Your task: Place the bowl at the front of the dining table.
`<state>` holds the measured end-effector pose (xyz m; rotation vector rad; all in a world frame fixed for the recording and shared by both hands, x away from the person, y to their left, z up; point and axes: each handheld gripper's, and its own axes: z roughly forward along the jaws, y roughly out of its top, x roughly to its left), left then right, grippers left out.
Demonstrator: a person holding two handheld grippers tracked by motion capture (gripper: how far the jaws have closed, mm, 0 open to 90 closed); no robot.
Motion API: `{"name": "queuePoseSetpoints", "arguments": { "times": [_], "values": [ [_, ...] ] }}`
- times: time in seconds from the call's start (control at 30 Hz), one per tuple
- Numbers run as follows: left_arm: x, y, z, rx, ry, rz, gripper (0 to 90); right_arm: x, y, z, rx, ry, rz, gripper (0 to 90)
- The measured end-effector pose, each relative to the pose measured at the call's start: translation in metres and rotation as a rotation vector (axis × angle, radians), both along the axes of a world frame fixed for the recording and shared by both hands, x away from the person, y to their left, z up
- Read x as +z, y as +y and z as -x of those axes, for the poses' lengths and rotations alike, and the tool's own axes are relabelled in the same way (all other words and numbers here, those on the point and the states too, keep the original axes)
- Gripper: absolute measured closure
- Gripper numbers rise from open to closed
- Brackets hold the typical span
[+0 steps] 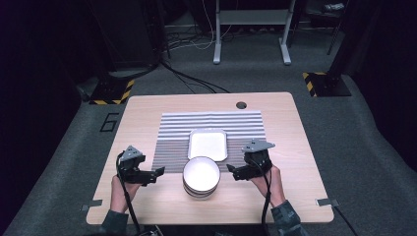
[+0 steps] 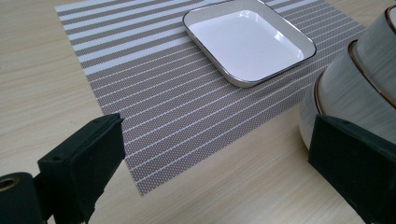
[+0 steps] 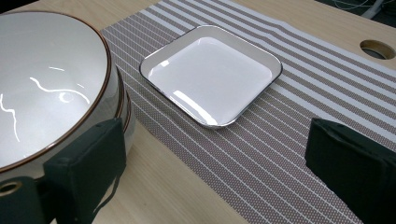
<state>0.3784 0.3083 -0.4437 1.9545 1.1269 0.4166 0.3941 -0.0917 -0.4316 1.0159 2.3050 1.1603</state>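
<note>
Bowls [image 1: 201,176]: a nested stack, white with a brown rim, sitting at the near edge of the striped mat [image 1: 172,140], partly on bare table [image 1: 147,108]. Looks like glazed ceramic, so likely heavy as a stack, rigid, slick, and chips if knocked. The left gripper view shows at least three rims stepped one above another. Best hold is probably the top rim, one jaw inside and one outside; squeezing the curved outer wall would likely slip. Lifting only the top bowl risks dragging the one under it.

Square white dish [image 1: 207,144] sits just behind the stack, on the mat, empty.

Left gripper [image 1: 156,173] is just left of the stack, jaws apart, holding nothing. Right gripper [image 1: 231,170] is just right of it, jaws also apart and empty. Both point inward at the bowls.
</note>
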Motion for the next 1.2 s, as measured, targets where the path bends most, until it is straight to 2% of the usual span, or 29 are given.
{"name": "queuePoseSetpoints", "arguments": {
  "times": [0.07,0.13,0.23,0.33,0.57,0.67,0.8,0.93,1.07,1.2],
  "values": [
    [0.002,0.0,0.001,-0.007,-0.005,0.007,3.5,0.002,0.001,0.0,0.003,-0.001,-0.001,4.8],
    [0.002,0.0,-0.001,-0.022,0.002,0.036,3.5,0.005,0.003,0.0,0.01,-0.005,-0.003,5.1],
    [0.003,-0.002,-0.003,-0.032,0.001,0.042,3.4,0.009,0.006,-0.002,0.014,-0.005,-0.01,5.1],
    [0.01,-0.005,-0.001,-0.047,-0.013,0.049,3.4,0.014,0.01,-0.001,0.028,-0.019,-0.014,5.2],
    [0.023,-0.014,-0.002,-0.08,-0.037,0.062,3.5,0.022,0.019,0.0,0.051,-0.021,-0.016,5.4],
    [0.026,-0.02,-0.004,-0.099,-0.044,0.063,3.5,0.023,0.022,0.0,0.065,-0.021,-0.012,5.5],
    [0.03,-0.028,-0.006,-0.098,-0.041,0.056,3.4,0.022,0.027,-0.001,0.077,-0.01,-0.012,5.8],
    [0.036,-0.033,-0.005,-0.108,-0.048,0.07,3.3,0.022,0.031,-0.001,0.091,-0.001,-0.022,6.2],
    [0.036,-0.041,-0.006,-0.136,-0.041,0.091,3.2,0.021,0.034,-0.002,0.106,0.002,-0.02,6.3],
    [0.035,-0.049,-0.004,-0.151,-0.042,0.08,3.1,0.019,0.04,-0.001,0.116,0.013,-0.025,6.6]
  ]
}}
